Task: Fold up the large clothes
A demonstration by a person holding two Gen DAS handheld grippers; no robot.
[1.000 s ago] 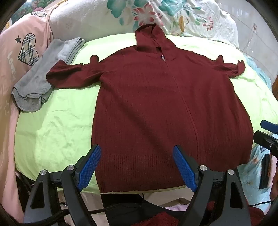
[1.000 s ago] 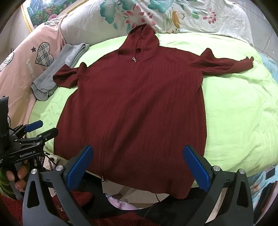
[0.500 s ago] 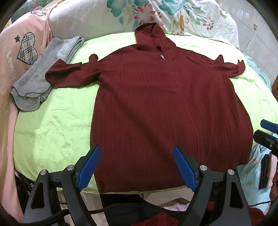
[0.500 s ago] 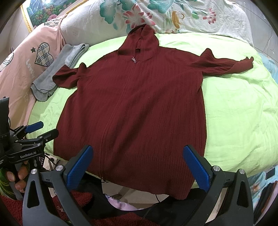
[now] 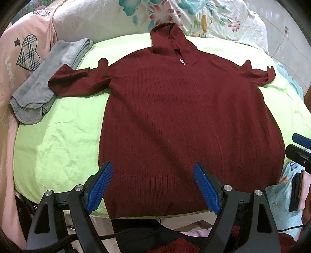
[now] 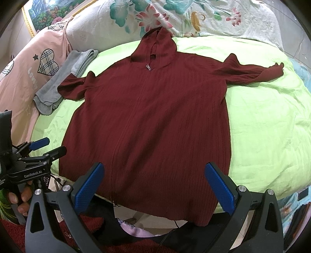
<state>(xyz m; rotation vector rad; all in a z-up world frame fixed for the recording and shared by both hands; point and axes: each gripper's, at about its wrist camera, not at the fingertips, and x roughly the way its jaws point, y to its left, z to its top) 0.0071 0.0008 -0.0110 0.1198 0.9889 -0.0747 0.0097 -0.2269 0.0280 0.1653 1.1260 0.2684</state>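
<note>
On a bed spread with a lime-green sheet, a dark red hooded knit cardigan lies face up and flat, zipped to the neck, hood toward the floral pillows and both sleeves thrown out to the sides. Its ribbed hem hangs just over the near edge of the mattress. The left sleeve overlaps a folded grey garment lying against a pink cushion printed with a plaid heart; the right sleeve reaches out over bare sheet.

A person holds the left claw and the right claw above the hem, both spread wide and gripping nothing; the hand on the left tool shows at the edge of the right wrist view.

No fold appears to have been made yet: the garment looks laid out and ready, with the claws poised for a first grasp. The next move likely calls for pinching a sleeve or a side edge through the thick knit and carrying it across the body, keeping the heavy, stretchy fabric from dragging the hem off the bed.
</note>
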